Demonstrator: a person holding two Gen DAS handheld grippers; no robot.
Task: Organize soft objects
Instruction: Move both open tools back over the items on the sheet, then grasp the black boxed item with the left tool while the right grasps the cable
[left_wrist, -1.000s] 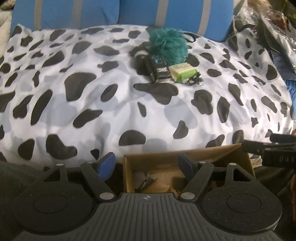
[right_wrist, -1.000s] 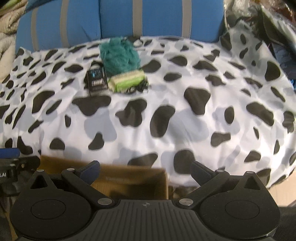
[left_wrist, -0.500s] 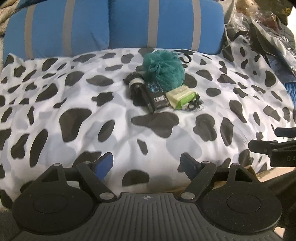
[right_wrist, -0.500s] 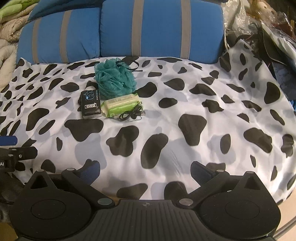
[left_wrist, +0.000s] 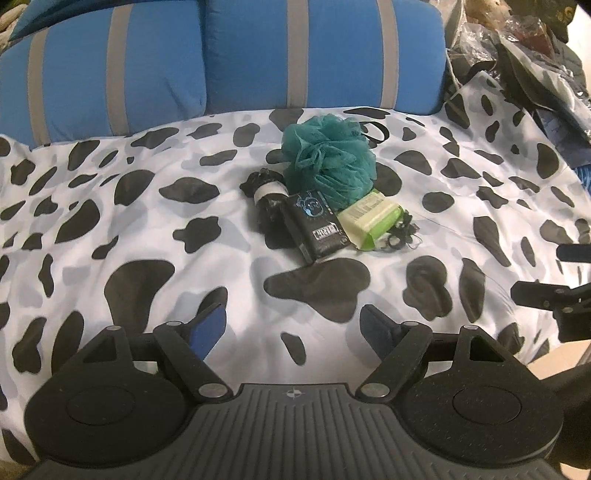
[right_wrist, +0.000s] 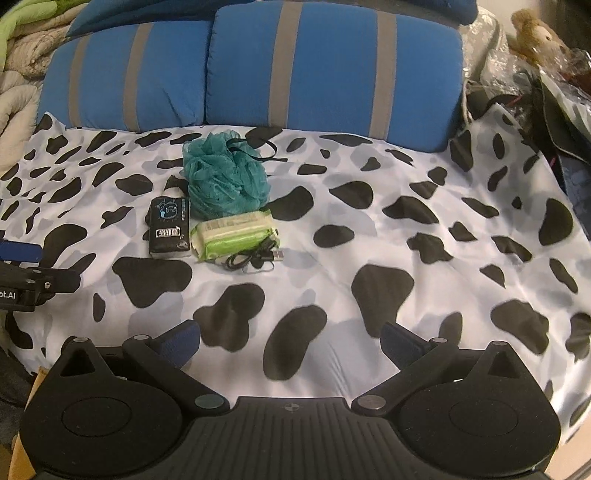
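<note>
A teal bath pouf (left_wrist: 328, 157) sits on the cow-print bed cover (left_wrist: 147, 236), near two blue striped pillows (left_wrist: 221, 59) at the head of the bed. Touching its near side lie a black packet (left_wrist: 319, 225) and a green wipes pack (left_wrist: 369, 221), with a coiled black cable (right_wrist: 255, 258) just beside the wipes and a small black roll (left_wrist: 267, 195) next to the packet. This cluster lies well ahead of the left gripper (left_wrist: 291, 328), slightly right of its centre line, and ahead and to the left of the right gripper (right_wrist: 291, 341). Both grippers stand wide apart with nothing between their blue pads, over bare cover. Bags and clutter (left_wrist: 535, 55) crowd the right edge.
</note>
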